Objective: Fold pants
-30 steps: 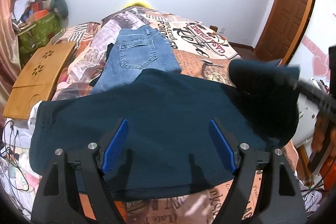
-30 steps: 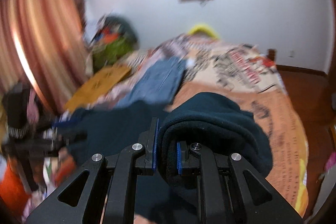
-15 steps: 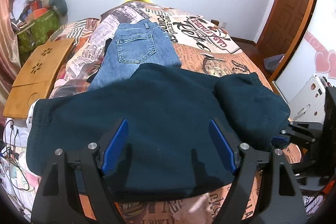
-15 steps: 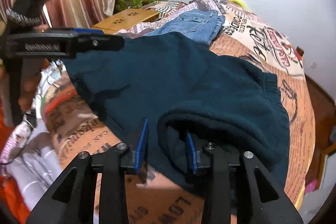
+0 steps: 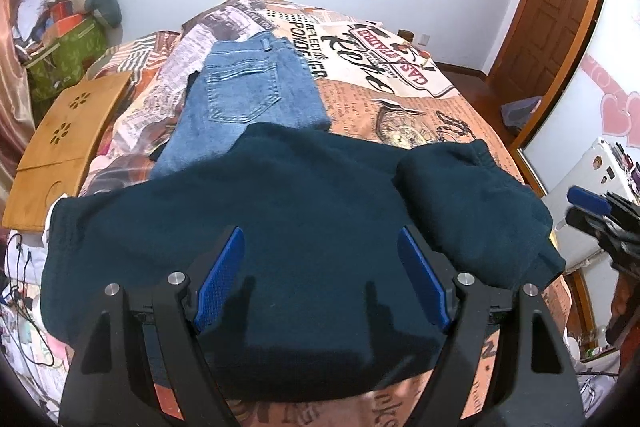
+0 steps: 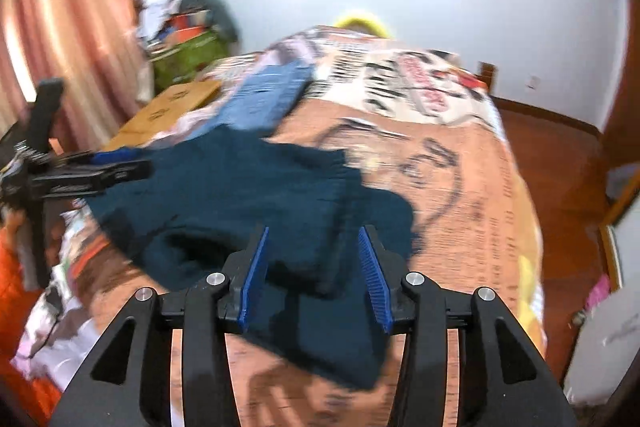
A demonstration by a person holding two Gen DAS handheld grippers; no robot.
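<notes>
Teal pants (image 5: 304, 227) stretch crosswise under the wide-open, empty left gripper (image 5: 320, 275), folded end by the right gripper (image 6: 316, 275), jaws opening off it.

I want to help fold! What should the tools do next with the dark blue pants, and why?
Probably pull the right tool back off the cloth. Its jaws are opening and the folded-over end of the dark blue pants already lies on the bed, so that fold looks placed. The left tool is open above the other part and could grip next.
</notes>
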